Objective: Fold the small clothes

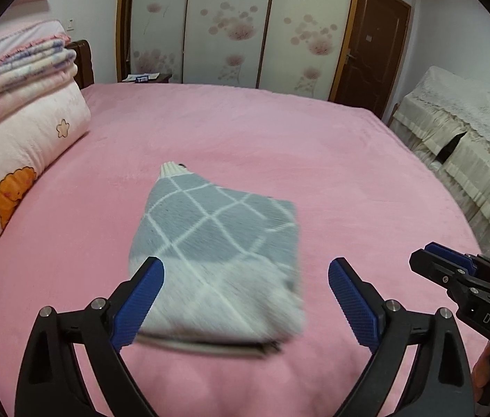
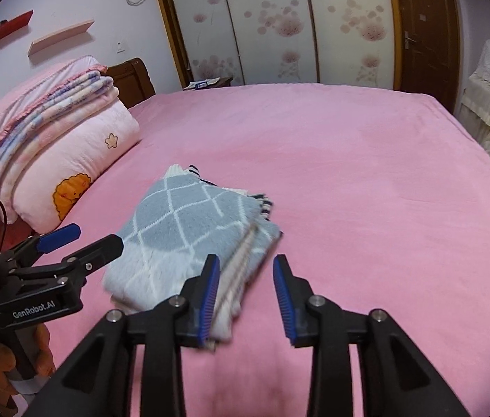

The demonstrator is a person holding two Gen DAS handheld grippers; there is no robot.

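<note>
Your left claw (image 1: 246, 279) is spread wide at the frame's bottom, empty; the folded grey checked garment (image 1: 220, 253) lies mid-frame on the pink bed (image 1: 314, 146) beyond it. Your right claw (image 2: 246, 278) is parted, gripping nothing.

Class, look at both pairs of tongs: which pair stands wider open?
The left tongs, spread wider than the folded grey garment; the right tongs show only a narrow gap.

1 folded garment (image 1: 217, 253), 2 grippers, 1 pillow (image 1: 19, 160)
</note>
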